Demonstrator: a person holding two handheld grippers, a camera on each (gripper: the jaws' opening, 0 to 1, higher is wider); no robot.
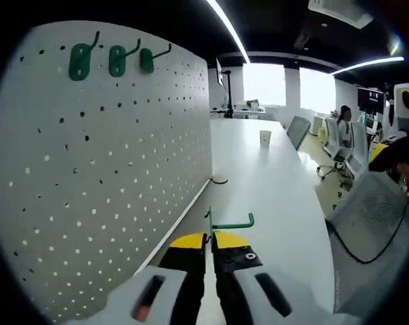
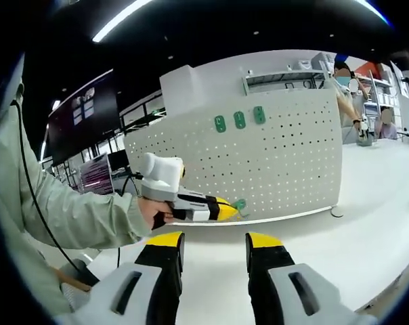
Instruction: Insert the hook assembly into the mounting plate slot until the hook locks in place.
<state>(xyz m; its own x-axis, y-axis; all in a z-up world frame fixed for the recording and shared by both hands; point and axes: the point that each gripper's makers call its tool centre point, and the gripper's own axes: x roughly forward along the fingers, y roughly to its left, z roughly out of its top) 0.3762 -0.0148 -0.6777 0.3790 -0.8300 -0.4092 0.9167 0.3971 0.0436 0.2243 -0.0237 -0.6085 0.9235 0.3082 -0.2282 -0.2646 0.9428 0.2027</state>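
A white pegboard (image 1: pixel 103 169) stands upright along the left of a long white table (image 1: pixel 272 183), with three green hooks (image 1: pixel 116 57) already seated in a row near its top edge. Low in the left gripper view, the left gripper (image 1: pixel 210 252) has its yellow-tipped jaws closed together on a fourth green hook (image 1: pixel 228 222), whose arm sticks out sideways just above the jaw tips. The hook is near the board's bottom edge but apart from it, well below the mounted row.

In the right gripper view, the left gripper (image 2: pixel 221 211) appears again, held by a hand (image 2: pixel 150 213) in front of the pegboard (image 2: pixel 259 162). The right gripper (image 2: pixel 214 247) has its jaws wide apart and holds nothing.

The likely risks: the thin hook could twist or slip in the pinch, or its prongs could miss the holes and push the freestanding board back.
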